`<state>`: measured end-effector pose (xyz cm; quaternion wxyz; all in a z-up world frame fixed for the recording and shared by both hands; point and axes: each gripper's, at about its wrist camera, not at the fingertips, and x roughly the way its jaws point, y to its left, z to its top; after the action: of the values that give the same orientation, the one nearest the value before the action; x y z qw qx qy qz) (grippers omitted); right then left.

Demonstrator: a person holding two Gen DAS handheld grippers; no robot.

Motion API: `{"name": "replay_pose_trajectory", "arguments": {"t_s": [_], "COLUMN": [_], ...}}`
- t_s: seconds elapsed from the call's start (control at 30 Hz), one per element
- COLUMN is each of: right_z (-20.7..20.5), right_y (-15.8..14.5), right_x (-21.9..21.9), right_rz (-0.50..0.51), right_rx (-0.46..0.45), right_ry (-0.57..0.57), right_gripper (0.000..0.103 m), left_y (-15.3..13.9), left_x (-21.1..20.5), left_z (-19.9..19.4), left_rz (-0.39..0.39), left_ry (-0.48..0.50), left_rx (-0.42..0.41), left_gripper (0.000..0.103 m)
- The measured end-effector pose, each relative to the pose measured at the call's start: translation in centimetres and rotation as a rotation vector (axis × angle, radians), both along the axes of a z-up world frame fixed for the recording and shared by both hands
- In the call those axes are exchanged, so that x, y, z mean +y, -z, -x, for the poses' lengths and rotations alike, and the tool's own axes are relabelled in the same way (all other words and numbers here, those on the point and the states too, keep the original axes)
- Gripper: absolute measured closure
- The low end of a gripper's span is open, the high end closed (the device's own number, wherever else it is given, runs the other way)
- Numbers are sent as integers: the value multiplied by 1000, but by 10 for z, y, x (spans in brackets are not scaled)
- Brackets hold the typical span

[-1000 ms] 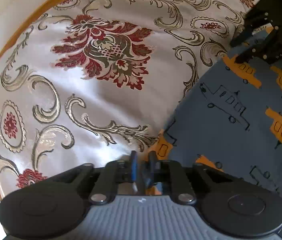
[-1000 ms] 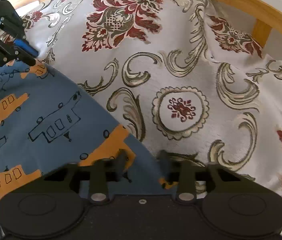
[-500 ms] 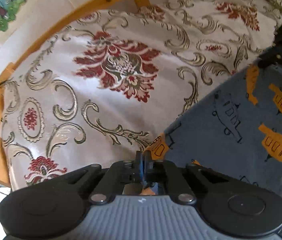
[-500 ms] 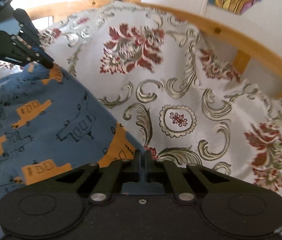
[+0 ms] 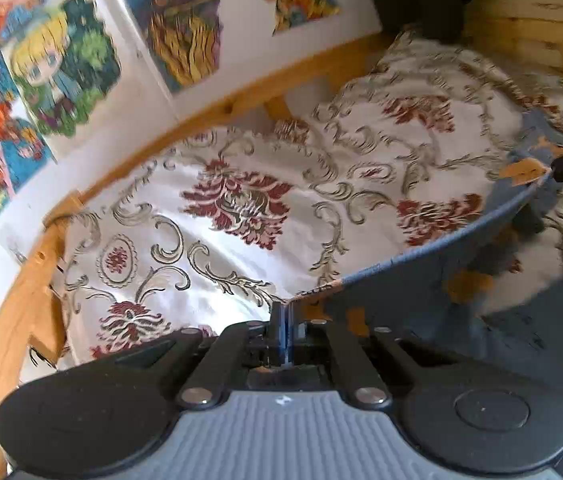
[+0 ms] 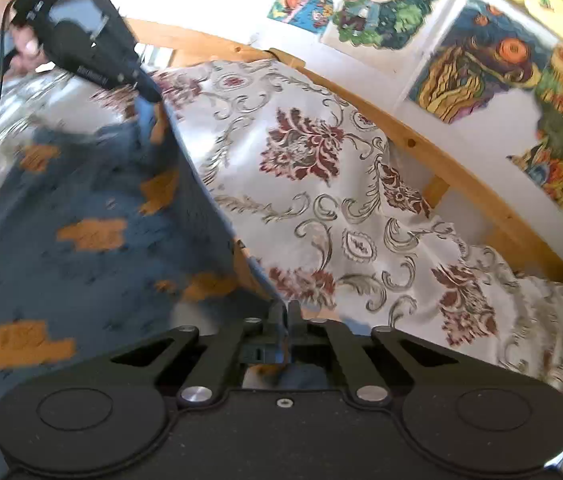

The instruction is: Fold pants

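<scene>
The left gripper point(image 5: 282, 312) and right gripper point(image 6: 284, 312) each clench an edge of the blue pants point(image 6: 81, 240). The cloth hangs stretched between them above the patterned bedspread point(image 5: 241, 200).

A white wall point(image 5: 241, 60) is covered with colourful cartoon posters point(image 5: 61, 60), partly blurred. Below it, a curved wooden bed rail point(image 6: 461, 184) is seen, with slats beneath. The bed is draped in a white bedspread point(image 5: 241, 200) patterned with dark red flowers and grey-gold scrolls. Bright daylight is cast across the fabric.
</scene>
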<state>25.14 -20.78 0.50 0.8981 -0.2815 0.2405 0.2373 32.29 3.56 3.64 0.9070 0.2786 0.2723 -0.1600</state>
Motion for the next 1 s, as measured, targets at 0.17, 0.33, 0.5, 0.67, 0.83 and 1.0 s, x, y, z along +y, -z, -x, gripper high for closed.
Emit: {"name": "replay_pose_trajectory", "arguments": {"t_s": [0.17, 0.33, 0.5, 0.67, 0.83, 1.0], "right_z": [64, 104, 85, 43, 16, 1], "right_y": [0, 24, 39, 71, 100, 118], "right_x": [17, 38, 42, 47, 53, 56], "right_rz": [8, 76, 140, 212, 306, 338], "right_rx": [24, 32, -43, -81, -187, -188], "right_ry": [-7, -38, 43, 66, 85, 63], "right_gripper": [103, 103, 74, 57, 56, 70], "left_y": [12, 38, 39, 36, 31, 31], "left_x": [4, 8, 8, 10, 8, 8], "left_z": [64, 100, 104, 98, 91, 86], "left_rz": [-32, -59, -55, -66, -70, -71], "left_ry": [49, 53, 42, 40, 42, 30], "left_rx": [-51, -59, -59, -44, -24, -13], "left_gripper": [102, 102, 102, 102, 102, 102]}}
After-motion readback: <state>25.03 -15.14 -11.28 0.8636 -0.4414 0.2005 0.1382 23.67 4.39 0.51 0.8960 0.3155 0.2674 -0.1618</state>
